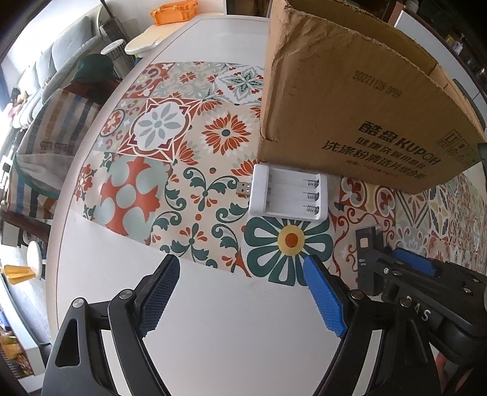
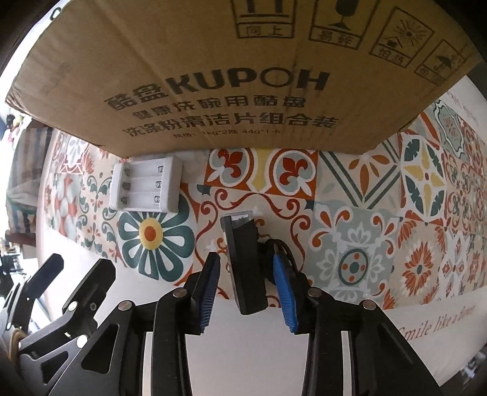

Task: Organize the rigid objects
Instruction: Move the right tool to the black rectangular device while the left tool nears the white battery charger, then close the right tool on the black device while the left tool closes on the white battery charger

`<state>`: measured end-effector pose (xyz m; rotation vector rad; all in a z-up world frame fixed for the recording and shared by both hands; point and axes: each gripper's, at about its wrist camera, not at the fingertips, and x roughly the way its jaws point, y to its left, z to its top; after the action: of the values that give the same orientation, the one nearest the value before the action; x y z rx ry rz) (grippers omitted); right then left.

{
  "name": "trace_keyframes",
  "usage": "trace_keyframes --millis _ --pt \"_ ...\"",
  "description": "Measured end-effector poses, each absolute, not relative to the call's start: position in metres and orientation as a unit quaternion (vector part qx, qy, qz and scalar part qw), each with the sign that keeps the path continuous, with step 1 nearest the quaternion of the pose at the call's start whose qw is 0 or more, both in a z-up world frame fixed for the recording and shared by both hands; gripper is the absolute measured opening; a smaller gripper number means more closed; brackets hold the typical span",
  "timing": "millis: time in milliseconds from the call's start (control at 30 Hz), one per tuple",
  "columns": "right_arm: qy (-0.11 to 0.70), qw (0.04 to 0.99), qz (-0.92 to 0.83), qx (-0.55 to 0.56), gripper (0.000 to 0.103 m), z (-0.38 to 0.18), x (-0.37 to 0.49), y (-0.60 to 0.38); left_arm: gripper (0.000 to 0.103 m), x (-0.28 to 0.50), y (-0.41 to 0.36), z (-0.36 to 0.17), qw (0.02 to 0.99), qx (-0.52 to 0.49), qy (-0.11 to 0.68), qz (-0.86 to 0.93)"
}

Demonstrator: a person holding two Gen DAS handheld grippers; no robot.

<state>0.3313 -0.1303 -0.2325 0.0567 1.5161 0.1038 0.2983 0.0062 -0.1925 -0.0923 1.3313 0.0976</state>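
A white battery charger (image 1: 289, 195) (image 2: 146, 189) with empty slots and a USB plug lies on the patterned mat, against the base of a cardboard box (image 1: 350, 106) (image 2: 213, 76). A black slab-shaped device (image 2: 246, 268) (image 1: 368, 243) with a dark cable stands on edge on the mat. My right gripper (image 2: 246, 257) points down around it. The jaws are narrow, and a thin strip of mat shows between the left pad (image 2: 210, 289) and the device. My left gripper (image 1: 242, 259) hangs open and empty over the mat's near edge, short of the charger.
The patterned mat (image 1: 182, 137) covers the middle of a white table (image 1: 228, 319). An orange basket (image 1: 175, 12) sits at the far end. Chairs and a striped cloth (image 1: 51, 128) lie beyond the table's left edge. The two grippers are close side by side.
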Motion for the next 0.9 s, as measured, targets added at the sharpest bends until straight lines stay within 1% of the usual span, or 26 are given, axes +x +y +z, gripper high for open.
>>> trace_keyframes --millis 233,500,533,567,767,900 --pt "0.693 0.719 0.046 0.034 0.036 -0.235 0.338 -0.146 0.084 0.301 0.002 -0.194 0.786 -0.033 0.616 0.042" --pt "0.706 0.707 0.042 0.016 0.036 -0.253 0.337 -0.139 0.083 0.298 0.006 -0.201 0.783 -0.031 0.62 0.047" --pt "0.702 0.711 0.041 0.012 0.033 -0.253 0.336 -0.139 0.084 0.297 0.007 -0.202 0.783 -0.03 0.619 0.048" --pt "0.699 0.714 0.041 0.005 0.033 -0.254 0.334 -0.136 0.083 0.296 0.007 -0.202 0.784 -0.029 0.619 0.048" --pt "0.682 0.73 0.033 0.008 0.032 -0.254 0.324 -0.132 0.083 0.292 0.01 -0.202 0.788 -0.045 0.614 0.031" --pt "0.668 0.743 0.029 0.028 0.032 -0.242 0.313 -0.141 0.083 0.292 0.012 -0.195 0.796 -0.058 0.603 0.013"
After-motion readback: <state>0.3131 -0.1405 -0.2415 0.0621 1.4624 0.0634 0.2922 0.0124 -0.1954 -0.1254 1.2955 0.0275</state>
